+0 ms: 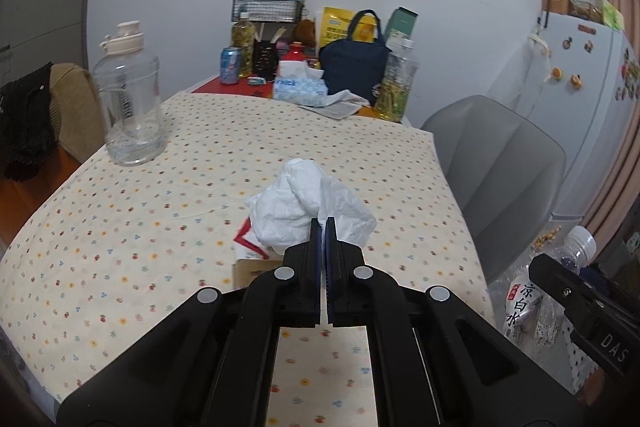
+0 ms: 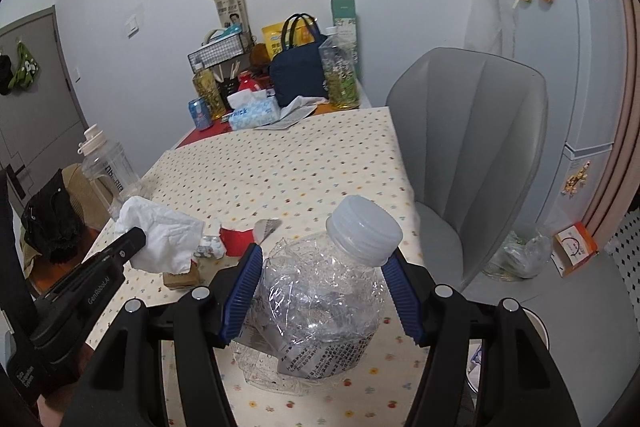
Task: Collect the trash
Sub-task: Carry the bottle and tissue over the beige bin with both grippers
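We see the left gripper point(image 1: 323, 223) clamped on a tissue point(image 1: 308, 205) above the near table point(image 1: 120, 227); the right gripper point(image 2: 324, 291) grasps a crushed bottle point(image 2: 320, 303), whose slick plastic may, seemingly, slip.

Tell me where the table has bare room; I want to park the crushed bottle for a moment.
The tablecloth is bare in the middle, between the big clear jug and the grey chair. The far end is crowded around the tissue pack and navy bag. The near-left scraps also crowd.
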`<state>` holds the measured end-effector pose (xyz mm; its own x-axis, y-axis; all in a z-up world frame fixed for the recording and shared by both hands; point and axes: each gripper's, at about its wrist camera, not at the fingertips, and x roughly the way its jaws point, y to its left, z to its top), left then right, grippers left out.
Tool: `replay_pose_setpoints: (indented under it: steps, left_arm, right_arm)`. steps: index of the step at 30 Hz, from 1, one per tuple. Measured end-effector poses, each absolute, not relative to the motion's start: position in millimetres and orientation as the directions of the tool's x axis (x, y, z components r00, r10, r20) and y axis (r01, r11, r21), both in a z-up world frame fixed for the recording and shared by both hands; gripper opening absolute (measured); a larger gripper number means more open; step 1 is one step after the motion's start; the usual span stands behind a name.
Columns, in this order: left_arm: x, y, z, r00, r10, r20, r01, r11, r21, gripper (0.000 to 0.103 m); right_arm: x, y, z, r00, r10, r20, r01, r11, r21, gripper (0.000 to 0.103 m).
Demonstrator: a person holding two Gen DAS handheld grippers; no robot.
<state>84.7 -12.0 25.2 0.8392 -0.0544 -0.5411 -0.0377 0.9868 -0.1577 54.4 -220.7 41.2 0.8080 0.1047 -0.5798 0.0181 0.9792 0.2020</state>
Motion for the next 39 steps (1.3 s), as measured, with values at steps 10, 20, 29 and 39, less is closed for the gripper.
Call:
replay_pose_setpoints:
  steps: [10, 20, 29, 39]
  left_arm:
    - [95, -78, 23, 0.82, -0.126, -0.559, 0.075, 0.991, -0.113, 0.003]
    - [108, -154, 18, 0.79, -0.211, -0.576, 0.202, 0.976, -0.081, 0.003]
    - [118, -214, 7, 0.752, -0.266, -0.603, 0.294, 0.954, -0.054, 0.003]
    - [125, -285, -15, 0.69, -0.309, -0.655, 0.396, 0.918, -0.017, 0.003]
  right_arm:
    - [38, -273, 42, 0.822, 0.036, -0.568, 0.108, 0.97, 0.218, 0.061]
    - [31, -333, 30, 0.811, -0.042, -0.583, 0.218, 0.947, 0.236, 0.061]
    - [22, -391, 13, 0.786, -0.12, -0.607, 0.33, 0.911, 0.248, 0.061]
    - [15, -457, -18, 0.735, -0.176, -0.655, 0.448, 0.851, 0.274, 0.061]
